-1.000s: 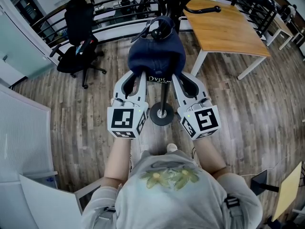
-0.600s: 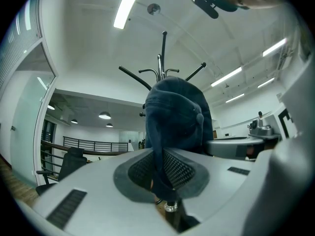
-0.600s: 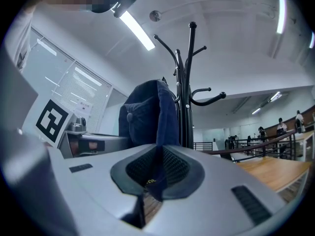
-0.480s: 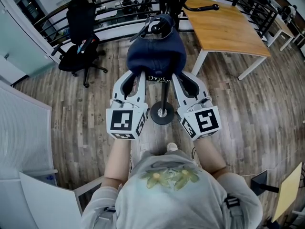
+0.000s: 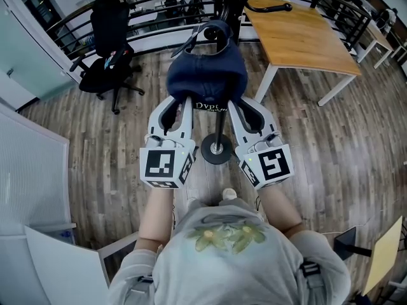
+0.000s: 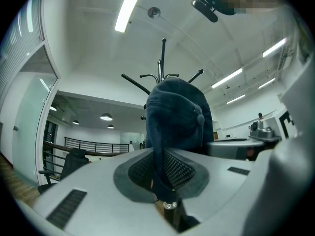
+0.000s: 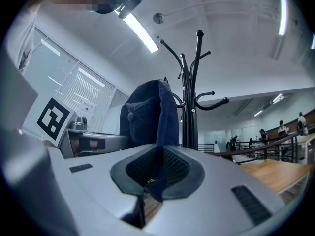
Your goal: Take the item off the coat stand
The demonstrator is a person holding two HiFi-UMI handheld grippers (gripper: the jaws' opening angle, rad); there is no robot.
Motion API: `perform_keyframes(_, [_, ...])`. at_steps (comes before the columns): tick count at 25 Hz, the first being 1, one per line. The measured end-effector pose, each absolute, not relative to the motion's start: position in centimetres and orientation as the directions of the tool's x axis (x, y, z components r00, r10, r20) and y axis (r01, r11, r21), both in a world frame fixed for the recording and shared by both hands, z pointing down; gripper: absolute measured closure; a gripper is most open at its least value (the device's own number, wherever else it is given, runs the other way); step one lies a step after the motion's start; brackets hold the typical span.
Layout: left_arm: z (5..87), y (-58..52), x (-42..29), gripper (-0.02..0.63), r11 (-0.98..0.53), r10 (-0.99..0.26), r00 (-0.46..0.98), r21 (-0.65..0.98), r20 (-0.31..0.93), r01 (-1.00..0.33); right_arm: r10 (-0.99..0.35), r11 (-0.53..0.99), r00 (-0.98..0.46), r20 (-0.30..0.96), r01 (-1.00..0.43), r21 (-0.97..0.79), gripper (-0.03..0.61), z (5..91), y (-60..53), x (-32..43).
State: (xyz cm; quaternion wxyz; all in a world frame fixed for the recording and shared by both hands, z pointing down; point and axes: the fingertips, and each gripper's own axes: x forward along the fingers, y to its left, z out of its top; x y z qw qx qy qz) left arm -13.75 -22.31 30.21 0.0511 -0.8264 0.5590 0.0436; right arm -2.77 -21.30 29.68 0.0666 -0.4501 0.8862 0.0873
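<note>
Lift-off step in hand. The navy cap is pinched at its near edge, left and right: left gripper and right gripper are each clamped narrow on fabric. The cap sits atop the coat stand, apparently not yet unhooked. Next: it must be raised clear, then drawn nearer.
</note>
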Motion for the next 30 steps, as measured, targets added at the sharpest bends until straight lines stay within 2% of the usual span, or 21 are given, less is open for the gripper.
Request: perform_keyframes(30, [35.6,-18.8,-13.4,0.560,-0.370,-0.928,0.371,-0.012,-0.039,-0.929,-0.802,0.588,-0.590,-0.090,-0.807,0.057,0.541,35.0,-18.5,-2.5])
